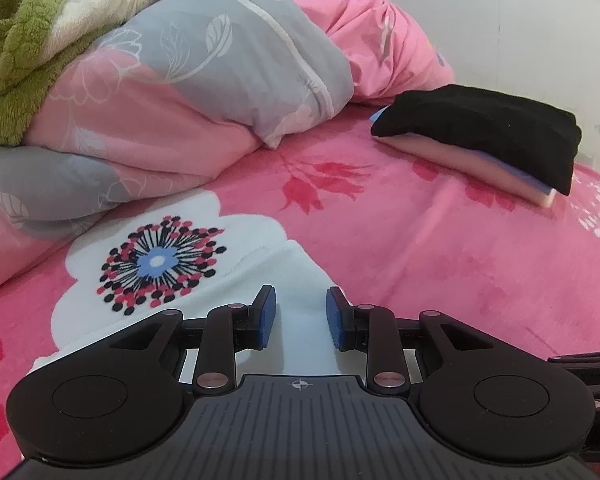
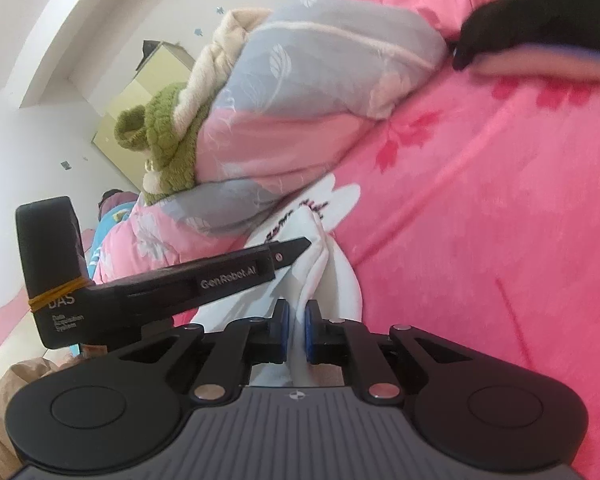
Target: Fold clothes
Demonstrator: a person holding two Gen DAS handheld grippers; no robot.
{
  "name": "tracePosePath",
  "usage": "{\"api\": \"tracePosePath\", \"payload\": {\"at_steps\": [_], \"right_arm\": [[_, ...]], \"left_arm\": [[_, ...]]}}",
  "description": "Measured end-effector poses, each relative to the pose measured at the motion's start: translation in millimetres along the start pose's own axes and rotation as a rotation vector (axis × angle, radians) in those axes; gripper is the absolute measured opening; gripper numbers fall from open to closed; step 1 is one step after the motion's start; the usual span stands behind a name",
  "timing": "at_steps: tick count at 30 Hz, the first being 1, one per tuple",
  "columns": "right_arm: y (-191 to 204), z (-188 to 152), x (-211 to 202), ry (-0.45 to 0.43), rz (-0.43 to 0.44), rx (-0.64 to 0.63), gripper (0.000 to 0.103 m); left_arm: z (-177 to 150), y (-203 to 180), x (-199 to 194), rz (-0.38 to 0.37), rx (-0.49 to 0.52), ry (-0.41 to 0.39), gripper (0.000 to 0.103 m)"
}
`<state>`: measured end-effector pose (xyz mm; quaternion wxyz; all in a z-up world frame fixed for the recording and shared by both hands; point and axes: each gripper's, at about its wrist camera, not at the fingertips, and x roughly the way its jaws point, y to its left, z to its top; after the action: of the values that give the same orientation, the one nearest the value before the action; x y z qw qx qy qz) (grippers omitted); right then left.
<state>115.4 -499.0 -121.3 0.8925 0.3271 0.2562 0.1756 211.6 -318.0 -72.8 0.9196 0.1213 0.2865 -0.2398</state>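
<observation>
The right gripper (image 2: 297, 330) pinches a bunched fold of the white garment (image 2: 332, 280) between nearly closed blue pads; its lower edge is hidden behind the gripper body. The left gripper (image 1: 301, 317) hovers over the same garment with its pads parted and nothing between them. The garment lies on the pink bedspread (image 1: 440, 248). Ahead and to the right sits a folded stack (image 1: 480, 140), black on top. To the left, a rumpled quilt (image 1: 188, 92) partly covers a green plush (image 1: 16, 60).
</observation>
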Motion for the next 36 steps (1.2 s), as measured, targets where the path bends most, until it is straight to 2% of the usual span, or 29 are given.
{"api": "tracePosePath", "payload": {"at_steps": [10,12,17,20,25,29,33,36], "right_arm": [[-15.6,-1.7,6.2,0.035,-0.007,0.071,0.008],[-24.0,-0.5,5.5,0.045,0.012,0.127,0.009],[-47.4,3.0,-32.8,-0.059,-0.011,0.238,0.015],[-60.0,-5.8,-61.3,-0.079,0.0,0.307,0.016],[-52.8,-27.9,-92.0,-0.027,0.015,0.319,0.019],[-35.9,-35.7,-105.6,0.032,0.01,0.304,0.039],[-16.8,-47.1,-107.6,0.118,-0.035,0.255,0.04],[-7.9,-52.8,-102.4,0.126,-0.054,0.225,0.04]], "left_arm": [[-4.2,-4.7,11.8,0.003,0.025,0.043,0.027],[-4.6,-5.5,11.9,0.004,0.033,0.043,0.027],[-5.3,-5.1,12.4,0.0,0.036,0.043,0.027],[-5.6,-5.9,13.3,-0.001,0.04,0.044,0.027],[-6.1,-5.1,14.5,-0.007,0.034,0.049,0.027],[-6.8,-1.8,17.5,-0.022,0.02,0.053,0.028],[-7.5,1.9,18.9,-0.039,0.006,0.053,0.028],[-8.2,3.1,19.3,-0.048,0.0,0.049,0.028]]}}
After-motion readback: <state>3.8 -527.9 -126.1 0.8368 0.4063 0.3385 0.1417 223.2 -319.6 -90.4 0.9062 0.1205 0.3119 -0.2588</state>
